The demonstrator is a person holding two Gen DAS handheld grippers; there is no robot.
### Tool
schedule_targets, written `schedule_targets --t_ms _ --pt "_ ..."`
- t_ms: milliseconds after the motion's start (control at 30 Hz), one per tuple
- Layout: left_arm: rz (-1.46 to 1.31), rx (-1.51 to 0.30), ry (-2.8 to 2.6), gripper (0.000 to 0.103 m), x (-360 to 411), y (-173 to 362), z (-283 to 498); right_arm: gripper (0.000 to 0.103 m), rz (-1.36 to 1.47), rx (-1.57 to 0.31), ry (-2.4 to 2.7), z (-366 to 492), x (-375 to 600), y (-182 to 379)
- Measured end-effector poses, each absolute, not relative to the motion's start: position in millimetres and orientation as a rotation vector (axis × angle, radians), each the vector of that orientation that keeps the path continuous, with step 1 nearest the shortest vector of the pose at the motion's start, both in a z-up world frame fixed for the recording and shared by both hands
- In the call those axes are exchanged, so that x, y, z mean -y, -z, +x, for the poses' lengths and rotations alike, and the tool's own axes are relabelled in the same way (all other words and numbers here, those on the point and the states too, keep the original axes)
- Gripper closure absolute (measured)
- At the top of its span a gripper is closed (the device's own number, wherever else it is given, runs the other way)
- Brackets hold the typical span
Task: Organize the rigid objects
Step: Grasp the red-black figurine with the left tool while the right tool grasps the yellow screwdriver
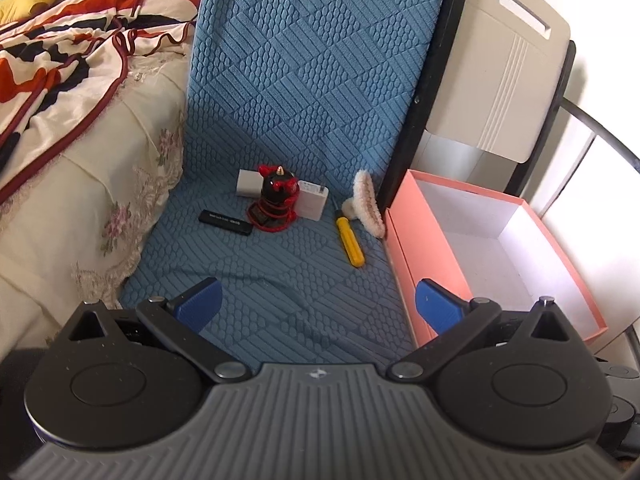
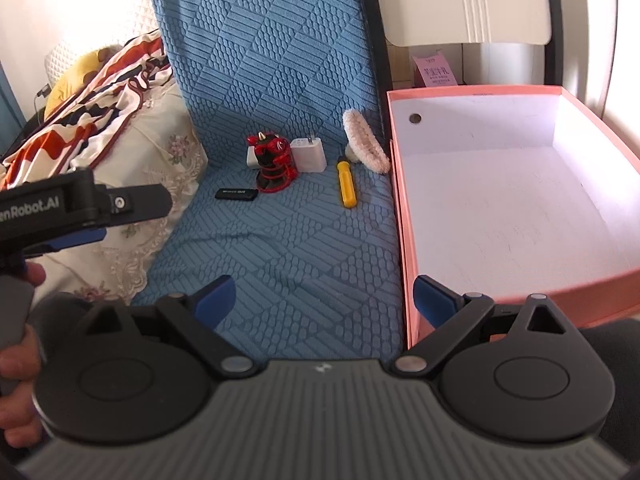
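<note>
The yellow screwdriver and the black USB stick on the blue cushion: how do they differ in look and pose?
The yellow screwdriver is longer and bright yellow with a dark tip; the black USB stick is shorter, flat and black with pale lettering. The screwdriver lies pointing toward the cushion's back, close to the pink box; the stick lies crosswise, on the far side of the red figurine. Both lie flat on the blue cushion, untouched.

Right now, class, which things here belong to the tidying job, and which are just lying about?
Job:
- pink box
- yellow screwdriver
- brush
- white charger
- red figure
- black stick
- left gripper, open
- right gripper, open

Lying about:
- blue cushion
- patterned blanket
- white chair
</note>
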State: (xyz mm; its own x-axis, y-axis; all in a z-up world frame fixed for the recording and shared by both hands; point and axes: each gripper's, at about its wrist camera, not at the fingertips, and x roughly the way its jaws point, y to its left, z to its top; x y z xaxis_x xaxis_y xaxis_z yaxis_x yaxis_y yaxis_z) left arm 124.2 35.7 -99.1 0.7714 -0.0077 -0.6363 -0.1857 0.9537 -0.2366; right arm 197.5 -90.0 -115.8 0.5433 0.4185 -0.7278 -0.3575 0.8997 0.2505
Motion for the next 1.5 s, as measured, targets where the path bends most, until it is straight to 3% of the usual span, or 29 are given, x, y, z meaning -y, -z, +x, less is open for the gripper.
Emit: schedule_targets --t_ms 933,1033,1133,1500 --pt "-0.311 -0.686 -0.100 0.000 -91 118 247 0.007 0.010 -0.817 -0.532 292 26 129" --pt "-0.315 -0.703 -0.088 0.000 -94 125 261 0.012 0.006 -0.824 -0.538 300 21 134" --pt "-0.315 -0.705 -0.073 0.000 -96 133 271 0.024 -0.003 -0.844 -0.557 308 15 141" --pt "-0.282 -0.728 -0.057 0.000 -98 160 313 0.029 0.008 -0.876 -0.559 335 -4 169"
